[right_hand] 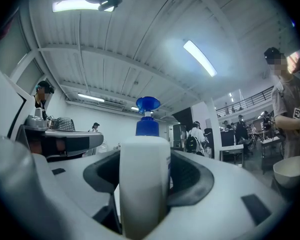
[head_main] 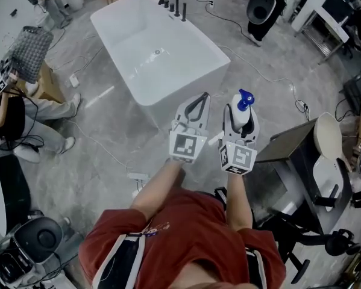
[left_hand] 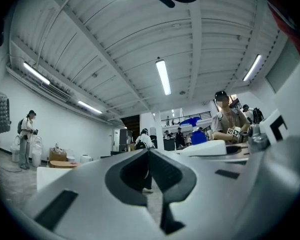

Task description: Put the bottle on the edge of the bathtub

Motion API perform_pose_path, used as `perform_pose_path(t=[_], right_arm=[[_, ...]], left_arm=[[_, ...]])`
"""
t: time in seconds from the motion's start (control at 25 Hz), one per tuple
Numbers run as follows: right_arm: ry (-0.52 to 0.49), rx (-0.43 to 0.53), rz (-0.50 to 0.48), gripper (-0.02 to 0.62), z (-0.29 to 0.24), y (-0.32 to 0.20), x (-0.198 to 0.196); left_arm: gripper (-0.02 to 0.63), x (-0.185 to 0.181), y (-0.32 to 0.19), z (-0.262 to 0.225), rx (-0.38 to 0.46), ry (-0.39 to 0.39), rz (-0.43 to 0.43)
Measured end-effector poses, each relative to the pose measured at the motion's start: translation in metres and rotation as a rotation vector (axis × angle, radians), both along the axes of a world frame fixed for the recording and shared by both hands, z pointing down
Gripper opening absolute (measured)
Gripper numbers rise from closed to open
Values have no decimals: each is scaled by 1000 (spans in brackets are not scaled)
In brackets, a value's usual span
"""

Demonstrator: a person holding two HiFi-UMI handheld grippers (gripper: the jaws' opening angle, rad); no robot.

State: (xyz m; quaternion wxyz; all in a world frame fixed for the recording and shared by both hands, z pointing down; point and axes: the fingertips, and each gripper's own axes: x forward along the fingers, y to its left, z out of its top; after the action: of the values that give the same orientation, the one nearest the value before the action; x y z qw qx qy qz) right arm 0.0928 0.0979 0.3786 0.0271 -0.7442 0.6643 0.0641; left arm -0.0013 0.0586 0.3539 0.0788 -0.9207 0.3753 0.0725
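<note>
We start on the left with the white bathtub point(head_main: 180, 84). It sits on the grey floor, ahead of us and a little to the left. Its long side runs away from us, with the dark taps point(head_main: 173, 3) at the far end. There is nothing in the tub. We see only its bare white bottom and the small drain point(head_main: 158, 52).

Next comes our left gripper point(head_main: 202, 97). Its jaws are pressed together and hold nothing, which its own view point(left_hand: 150, 152) shows too. It is the one nearer to the tub and hangs just in front of the near end.

On the right is our right gripper point(head_main: 241, 123). It is squeezing the bottle point(head_main: 240, 114) by its white body. The bottle stands up straight, with its blue pump on top. In the right gripper view the bottle point(right_hand: 144, 176) fills the gap between the jaws point(right_hand: 144, 159).

So the bottle is up in the air, not on the tub yet. We think the closest spot is the near right corner of the rim. It lies ahead and a bit left of the bottle. The bottle should go down flat on its bottom, or it could tip into the tub.
</note>
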Motion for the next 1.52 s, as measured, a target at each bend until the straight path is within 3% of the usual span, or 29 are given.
perform_pose_path(t=[0.44, 0.6, 0.84, 1.16, 1.52], right_arm=[[-2, -13, 23, 271, -20, -153, 8], [2, -22, 35, 271, -16, -188, 7], [2, -29, 50, 272, -13, -222, 14], [-8, -24, 24, 270, 3, -273, 56], [-12, -20, -18, 270, 11, -332, 143]], left_arm=[[15, 14, -150, -19, 8, -17, 43], [15, 14, -186, -15, -23, 9, 50], [15, 18, -223, -9, -7, -23, 69], [15, 59, -273, 2, 1, -33, 42], [15, 144, -324, 12, -31, 2, -1]])
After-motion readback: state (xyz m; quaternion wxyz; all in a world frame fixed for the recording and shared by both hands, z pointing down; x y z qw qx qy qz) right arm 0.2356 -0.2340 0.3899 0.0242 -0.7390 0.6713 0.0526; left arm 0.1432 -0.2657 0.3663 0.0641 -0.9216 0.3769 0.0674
